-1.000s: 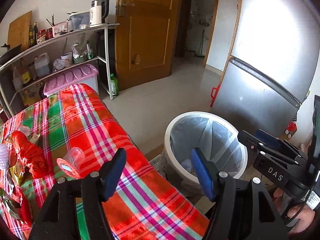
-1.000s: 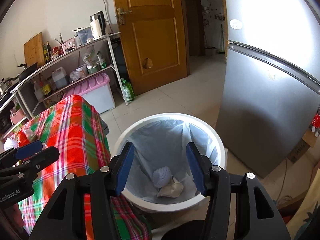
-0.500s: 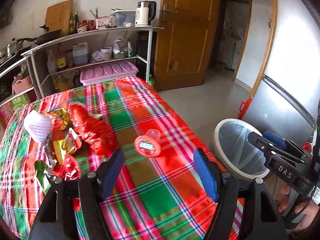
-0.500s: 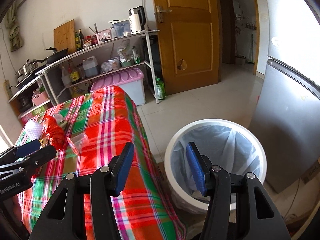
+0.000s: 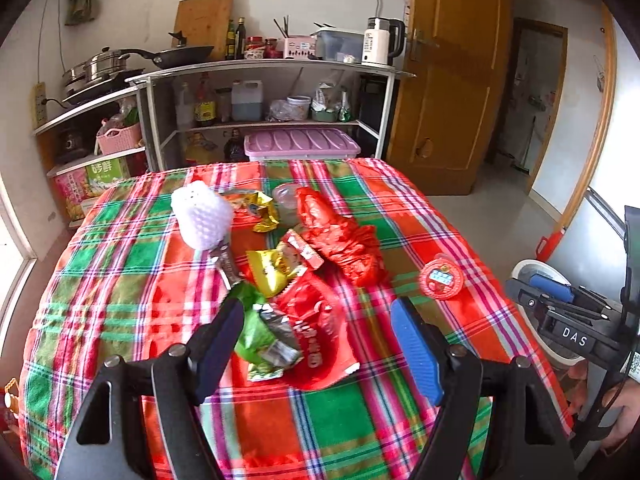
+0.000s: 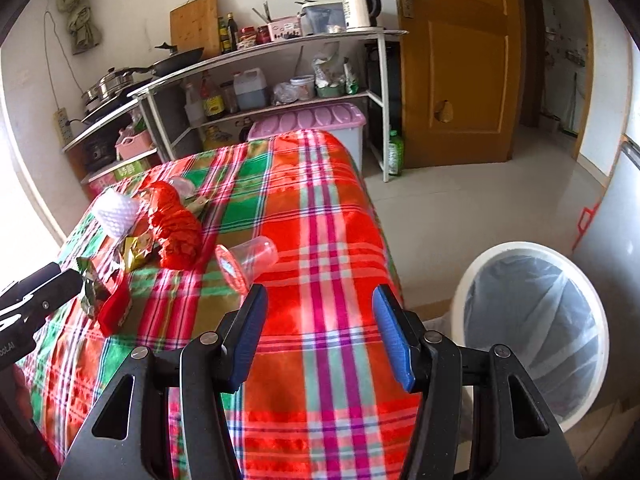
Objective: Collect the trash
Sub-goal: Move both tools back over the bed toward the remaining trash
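Trash lies on the plaid-covered table [image 5: 132,280]: a white foam net [image 5: 202,216], gold wrappers [image 5: 272,270], a crumpled red bag [image 5: 344,244], a red packet [image 5: 316,340], a green wrapper [image 5: 256,332] and a clear cup with a red lid [image 5: 441,280]. My left gripper [image 5: 316,348] is open and empty, hovering over the red packet and green wrapper. My right gripper [image 6: 318,334] is open and empty above the table's near right part, just short of the cup [image 6: 246,262]. The white lined bin [image 6: 532,328] stands on the floor to the right.
A metal shelf [image 5: 260,68] with pots, bottles and a kettle runs along the back wall, with a pink-lidded box [image 5: 300,144] under it. A wooden door [image 6: 452,60] is at the back right and a fridge [image 6: 624,208] beside the bin.
Both grippers swung left from over the bin to over the table. The trash pile has come under the left gripper and the cup in front of the right one. Both stayed open.
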